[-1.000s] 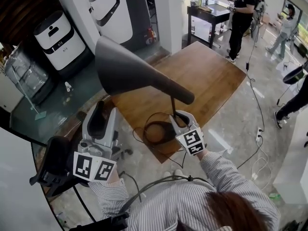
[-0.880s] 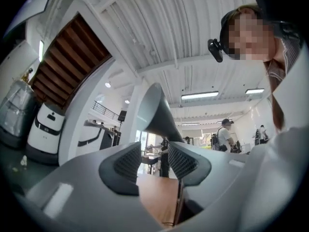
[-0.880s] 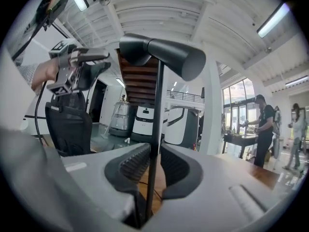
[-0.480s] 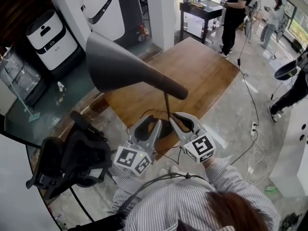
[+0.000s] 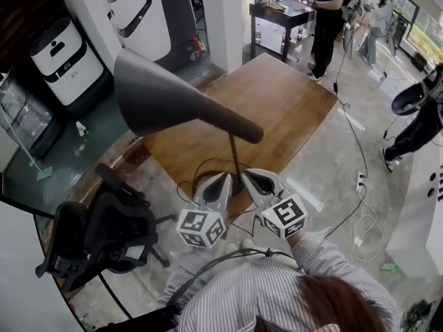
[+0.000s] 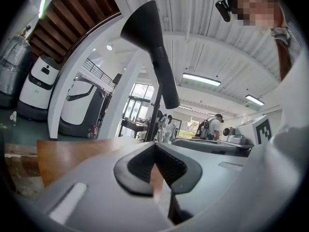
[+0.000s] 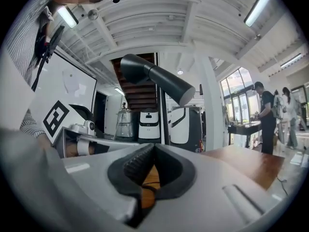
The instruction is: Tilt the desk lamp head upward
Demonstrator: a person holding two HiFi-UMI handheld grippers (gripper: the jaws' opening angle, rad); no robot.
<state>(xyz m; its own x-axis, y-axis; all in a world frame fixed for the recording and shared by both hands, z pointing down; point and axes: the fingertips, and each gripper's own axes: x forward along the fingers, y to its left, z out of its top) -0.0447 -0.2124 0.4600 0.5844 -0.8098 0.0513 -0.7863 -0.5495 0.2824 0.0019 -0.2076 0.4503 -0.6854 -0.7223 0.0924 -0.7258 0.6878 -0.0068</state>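
The wooden surface [image 5: 284,102] fills the middle of the head view, with a black office chair [image 5: 104,230] off its near-left corner. The desk lamp stands at the surface's near edge. Its big dark grey cone head [image 5: 156,95] hangs well above the wood, wide mouth to the left and narrow end to the right over a thin upright stem [image 5: 234,154]. In both gripper views the head slants high above the jaws. The stem drops to a dark round base [image 5: 232,185], and a black cable [image 5: 199,170] loops on the wood beside it.

The two grippers lie level and side by side at the base, one on each side of the stem. The left gripper [image 5: 221,182] has just closed its jaws, and in its own view the pads meet with nothing between them. The right gripper [image 5: 250,177] also has its jaws together, empty as far as its view shows. The stem rises just beyond the tips, and whether they touch it is unclear
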